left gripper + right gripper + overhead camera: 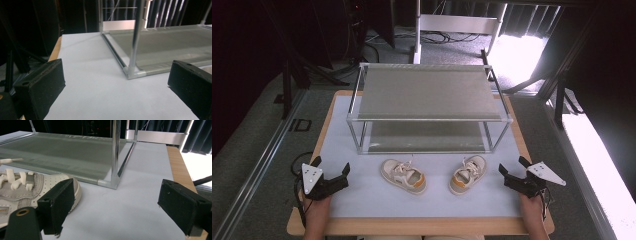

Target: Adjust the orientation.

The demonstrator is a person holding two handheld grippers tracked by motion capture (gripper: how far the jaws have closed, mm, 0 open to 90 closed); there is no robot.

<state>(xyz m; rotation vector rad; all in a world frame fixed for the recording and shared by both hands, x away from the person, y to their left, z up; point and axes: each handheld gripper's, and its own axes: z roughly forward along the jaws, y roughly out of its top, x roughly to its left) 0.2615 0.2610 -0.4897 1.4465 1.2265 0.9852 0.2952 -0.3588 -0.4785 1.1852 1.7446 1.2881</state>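
Note:
Two small white sneakers with orange heels lie on the white mat in front of the rack: the left shoe [403,176] and the right shoe [468,174], whose toe [37,187] lies just beyond the left jaw in the right gripper view. My left gripper [331,169] rests open at the mat's left edge, left of the shoes, nothing between its jaws [117,82]. My right gripper [513,167] rests open at the right edge, close to the right shoe, also holding nothing [115,202].
A two-tier metal rack [427,92] with grey fabric shelves stands at the back of the mat; its front corner posts [135,37] [115,152] are close ahead of each gripper. The wooden table edge [422,226] frames the mat. Floor, cables and black stands surround the table.

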